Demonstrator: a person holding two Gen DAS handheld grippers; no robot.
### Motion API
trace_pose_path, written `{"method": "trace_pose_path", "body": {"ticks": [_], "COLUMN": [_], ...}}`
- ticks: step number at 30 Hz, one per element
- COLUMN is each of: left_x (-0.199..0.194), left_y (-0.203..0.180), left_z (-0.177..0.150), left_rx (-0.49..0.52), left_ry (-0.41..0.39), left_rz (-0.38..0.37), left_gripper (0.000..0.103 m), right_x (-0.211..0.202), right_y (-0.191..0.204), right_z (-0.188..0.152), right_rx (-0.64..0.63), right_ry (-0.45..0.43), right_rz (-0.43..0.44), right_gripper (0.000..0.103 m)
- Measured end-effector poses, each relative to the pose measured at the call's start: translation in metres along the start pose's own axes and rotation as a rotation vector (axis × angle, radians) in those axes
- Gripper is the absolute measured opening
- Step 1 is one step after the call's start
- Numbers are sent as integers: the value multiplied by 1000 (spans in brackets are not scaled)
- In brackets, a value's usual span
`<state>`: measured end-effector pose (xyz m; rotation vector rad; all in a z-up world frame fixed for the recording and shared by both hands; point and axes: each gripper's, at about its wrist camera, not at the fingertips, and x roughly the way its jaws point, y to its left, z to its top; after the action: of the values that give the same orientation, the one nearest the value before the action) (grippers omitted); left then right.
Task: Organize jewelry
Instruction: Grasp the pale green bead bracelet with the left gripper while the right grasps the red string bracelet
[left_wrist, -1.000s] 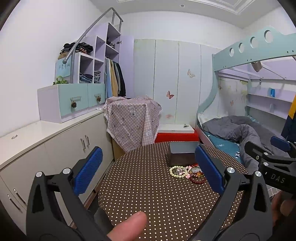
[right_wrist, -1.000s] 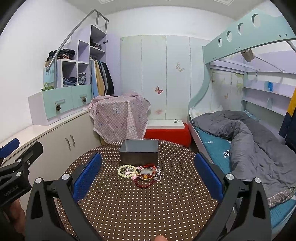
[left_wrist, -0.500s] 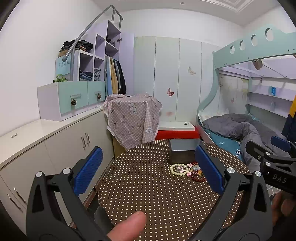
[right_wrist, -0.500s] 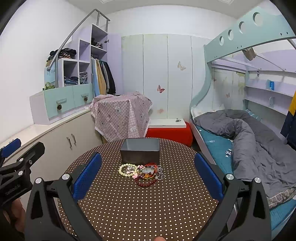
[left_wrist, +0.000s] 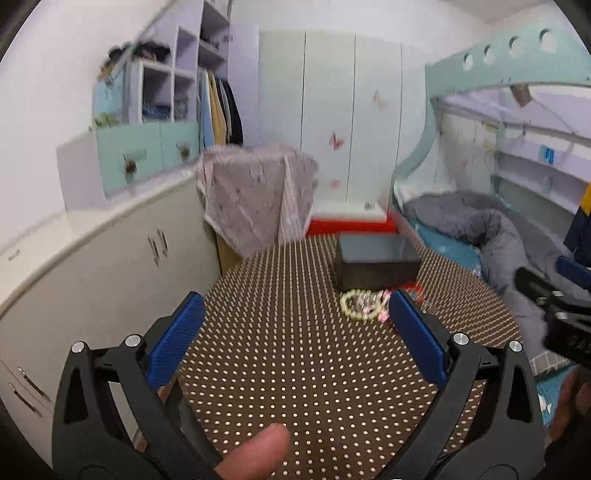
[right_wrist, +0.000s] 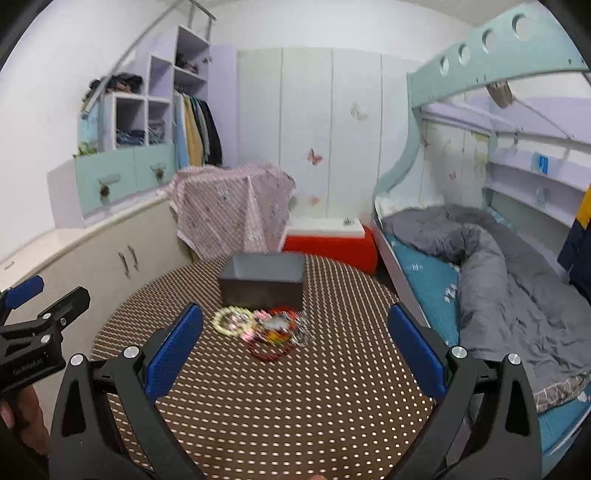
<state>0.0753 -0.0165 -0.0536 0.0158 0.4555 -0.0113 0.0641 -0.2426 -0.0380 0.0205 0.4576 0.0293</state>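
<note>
A heap of jewelry lies on the round brown polka-dot table (right_wrist: 295, 398): a pale bead bracelet (right_wrist: 233, 321), a red bead bracelet (right_wrist: 267, 350) and several mixed pieces (right_wrist: 280, 326). Behind it stands an open dark grey box (right_wrist: 263, 282). In the left wrist view the bead bracelet (left_wrist: 360, 303) and box (left_wrist: 375, 262) sit right of centre, the rest partly hidden by a blue pad. My left gripper (left_wrist: 293, 332) and right gripper (right_wrist: 295, 343) are both open and empty, held above the table's near side, short of the heap.
White cabinets (right_wrist: 110, 258) run along the left wall. A cloth-covered stand (right_wrist: 229, 214) and a red-and-white box (right_wrist: 328, 240) stand behind the table. A bunk bed with a grey duvet (right_wrist: 498, 266) fills the right. A thumb (left_wrist: 255, 454) shows at the bottom.
Both views have tilted downward and moved closer, so the table and jewelry heap look larger; both now frames are motion-blurred. Both grippers have stayed open.
</note>
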Motion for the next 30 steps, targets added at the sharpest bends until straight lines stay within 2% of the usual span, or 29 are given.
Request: {"method": "trace_pose_path", "body": {"ticks": [9, 12, 20, 23, 24, 25, 26, 27, 28, 29, 30], "left_x": [126, 157, 223, 233, 234, 233, 232, 232, 231, 230, 228], "left_y": [-22, -30, -35, -36, -37, -38, -40, -42, -46, -49, -51], "left_z": [-8, -10, -13, -16, -15, -14, -13, -11, -11, -10, -11], "left_rx": [75, 120, 124, 104, 96, 99, 108, 115, 133, 145, 149], "left_ry": [219, 268, 398, 446, 447, 440, 433, 428, 425, 422, 417], "left_rz": [-37, -33, -41, -108, -123, -133, -149, -163, -187, -208, -230], "left_gripper": [98, 98, 97, 83, 75, 62, 53, 32, 16, 10, 9], "right_x": [58, 74, 107, 118, 123, 129, 134, 140, 149, 156, 164], "right_y": [-23, -29, -34, -35, -35, -35, -35, -34, -34, -33, -31], "right_z": [-30, -35, -31, -26, -24, -21, -19, -16, -13, -11, -9], "right_rx": [14, 22, 23, 18, 15, 13, 11, 8, 6, 6, 4], "right_ry": [156, 189, 233, 249, 254, 261, 271, 286, 300, 311, 325], "right_rz": [-4, 9, 39, 49, 62, 78, 85, 94, 117, 132, 143], "right_gripper": [96, 96, 96, 96, 96, 96, 95, 91, 84, 80, 75]}}
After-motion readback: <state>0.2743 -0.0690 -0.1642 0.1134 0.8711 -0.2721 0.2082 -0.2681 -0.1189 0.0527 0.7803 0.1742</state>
